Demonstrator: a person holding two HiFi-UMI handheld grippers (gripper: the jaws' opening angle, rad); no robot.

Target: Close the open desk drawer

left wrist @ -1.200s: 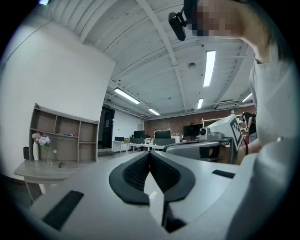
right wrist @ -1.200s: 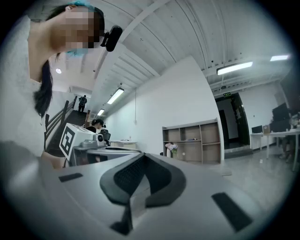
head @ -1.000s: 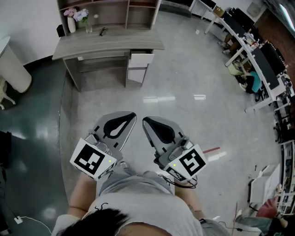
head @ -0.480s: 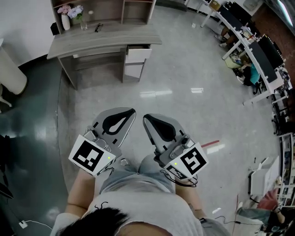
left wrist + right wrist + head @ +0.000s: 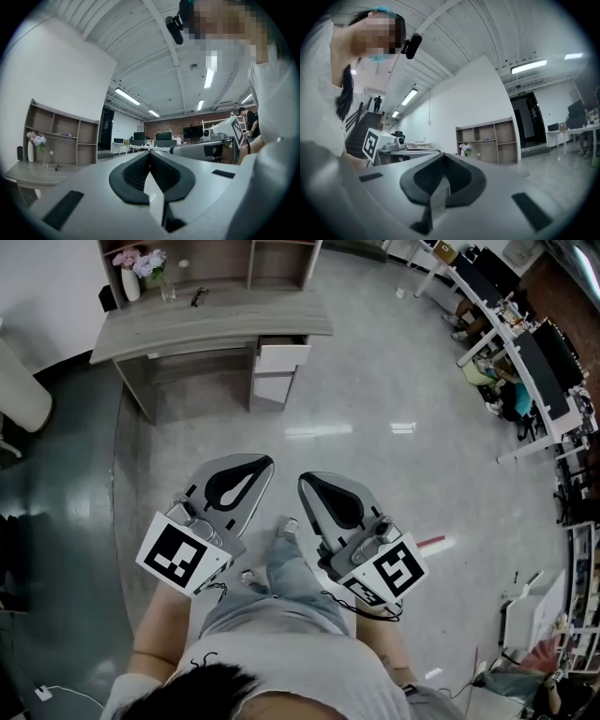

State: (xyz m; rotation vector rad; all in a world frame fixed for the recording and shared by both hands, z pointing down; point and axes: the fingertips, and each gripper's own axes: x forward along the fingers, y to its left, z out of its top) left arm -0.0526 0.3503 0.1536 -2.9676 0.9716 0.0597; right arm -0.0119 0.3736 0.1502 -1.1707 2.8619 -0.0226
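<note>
Ahead, open desk drawer (image 5: 283, 357), contents unseen.

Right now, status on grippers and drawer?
Left gripper shut, empty. Right gripper shut, empty. Drawer open, across the floor, untouched. No obstacle seen on the way.

No text can be read; the cubes (image 5: 176, 555) carry only square patterns (not lettering). A green sign (image 5: 521, 93) ahead of the right gripper (image 5: 443, 157) is too small.

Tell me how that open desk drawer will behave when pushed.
The drawer has a flat, rigid-looking white front, so it probably won't flex. Housed in the desk and only partly out, it likely slides straight in.
</note>
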